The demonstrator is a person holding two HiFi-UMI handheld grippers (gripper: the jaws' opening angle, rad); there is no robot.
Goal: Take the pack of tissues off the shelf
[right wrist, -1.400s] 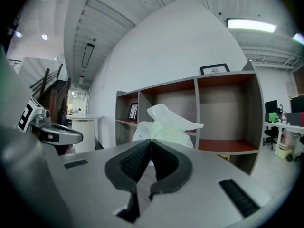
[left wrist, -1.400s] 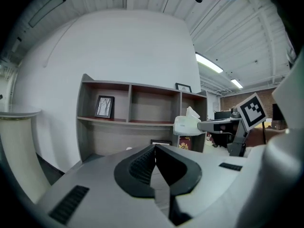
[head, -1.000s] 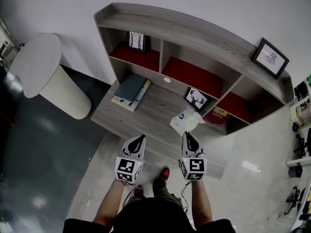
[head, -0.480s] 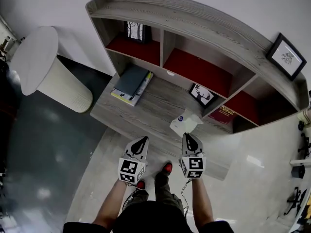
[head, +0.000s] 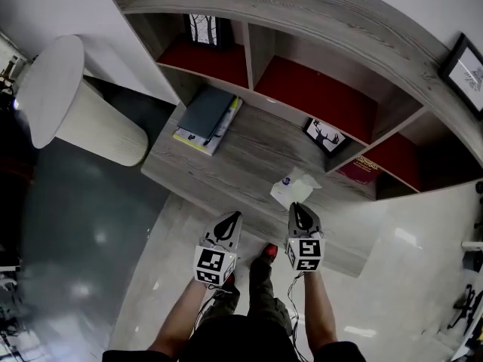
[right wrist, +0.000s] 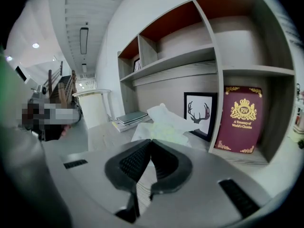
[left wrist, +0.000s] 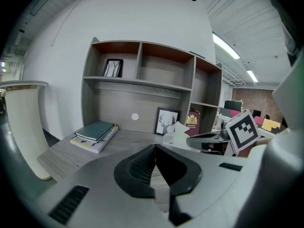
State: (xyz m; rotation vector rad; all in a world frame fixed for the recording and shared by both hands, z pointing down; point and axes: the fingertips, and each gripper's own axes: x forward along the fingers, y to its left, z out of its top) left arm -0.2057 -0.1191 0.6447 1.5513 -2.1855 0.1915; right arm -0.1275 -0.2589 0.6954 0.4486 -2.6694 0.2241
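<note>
The pack of tissues (head: 290,189) is white, with a tissue sticking up from its top. It lies on the grey wooden shelf's lower board (head: 226,168), near the front edge. My right gripper (head: 296,207) is shut and empty, its tip just short of the pack. In the right gripper view the pack (right wrist: 164,127) lies right beyond the closed jaws of the right gripper (right wrist: 150,140). My left gripper (head: 234,217) is also shut and empty, over the board's front edge to the left of the pack. The left gripper view shows the left gripper (left wrist: 155,147) and the pack (left wrist: 175,136) off to the right.
A stack of books (head: 207,119) lies at the board's left. A framed deer picture (head: 326,136) leans behind the pack, and a red book (head: 361,168) stands in the right compartment. A white round stand (head: 68,104) is left of the shelf. Another frame (head: 205,30) sits in the upper left compartment.
The view has moved closer to the shelf. Both grippers have come forward, still shut, and the right tip is now nearly at the tissue pack.
</note>
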